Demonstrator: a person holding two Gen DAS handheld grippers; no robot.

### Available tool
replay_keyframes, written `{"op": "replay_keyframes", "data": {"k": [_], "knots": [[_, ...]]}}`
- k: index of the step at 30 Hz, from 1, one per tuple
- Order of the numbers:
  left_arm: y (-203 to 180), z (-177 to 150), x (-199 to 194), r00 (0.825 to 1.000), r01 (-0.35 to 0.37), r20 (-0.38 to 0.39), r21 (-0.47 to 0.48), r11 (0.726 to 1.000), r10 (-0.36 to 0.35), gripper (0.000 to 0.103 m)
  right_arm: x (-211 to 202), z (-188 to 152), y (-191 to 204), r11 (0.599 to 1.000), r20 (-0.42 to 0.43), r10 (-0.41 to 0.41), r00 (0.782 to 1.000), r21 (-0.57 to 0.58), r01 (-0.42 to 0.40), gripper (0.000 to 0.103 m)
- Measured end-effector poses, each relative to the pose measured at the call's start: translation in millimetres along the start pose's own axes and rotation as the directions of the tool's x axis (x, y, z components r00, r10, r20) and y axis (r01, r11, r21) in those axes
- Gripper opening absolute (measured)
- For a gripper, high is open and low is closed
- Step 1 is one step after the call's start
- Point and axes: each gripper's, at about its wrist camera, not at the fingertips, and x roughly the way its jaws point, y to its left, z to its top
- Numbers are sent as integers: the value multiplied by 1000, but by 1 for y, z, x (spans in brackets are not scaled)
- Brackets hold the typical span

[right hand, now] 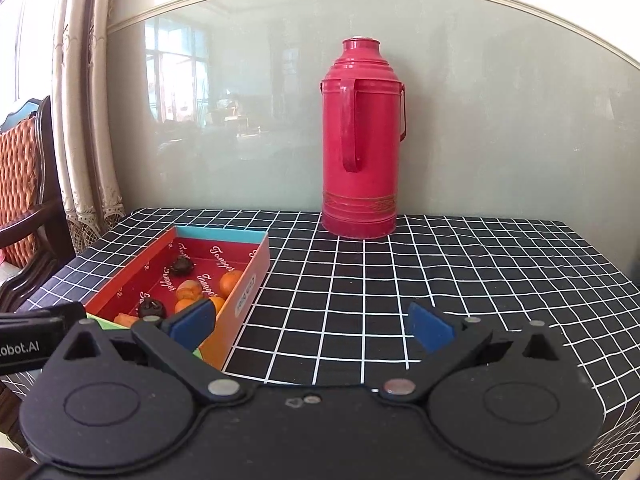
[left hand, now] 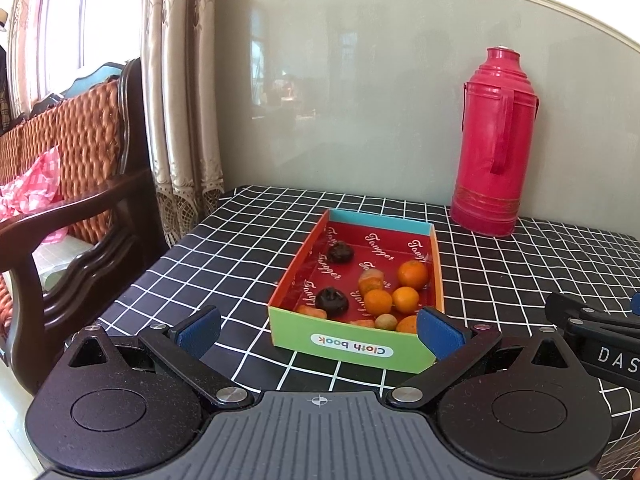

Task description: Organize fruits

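Left wrist view: oranges (left hand: 413, 274) and dark fruits (left hand: 331, 302) in colourful box (left hand: 352, 346), both hand-held grippers wide open, empty.

Bright window daylight, fisheye-warped edges.

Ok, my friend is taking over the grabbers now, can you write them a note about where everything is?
Left hand-held gripper: open, empty, held just in front of the box's near end.
Right hand-held gripper: open, empty, over bare tablecloth to the right of the box.
The cardboard box sits on the checked tablecloth. Inside: several oranges bunched toward the right and near end, two dark fruits along the left side.
A red thermos stands upright by the wall, apart from the box.
Done: all the fruit in view is in the box, none loose on the cloth.
Left: the kinds are still partly mixed; sorting may remain.
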Motion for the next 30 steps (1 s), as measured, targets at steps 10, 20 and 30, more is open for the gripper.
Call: {"op": "replay_keyframes", "data": {"k": [10,20,30], "knots": [[0,1,1,1000,1,-2,-2,1000,-1,103,1,1,0,1000,2,10,1000,1,-10,97],[0,2,5,1000,5,-10,-1,1000,-5,103,3,0,0,1000,-2,14,1000,-1,-14,97],[-3,-2,7,1000,10,13,1,1000,-10,103,7,-1,0,1000,-4,14,1000,-4,-14,97]]}}
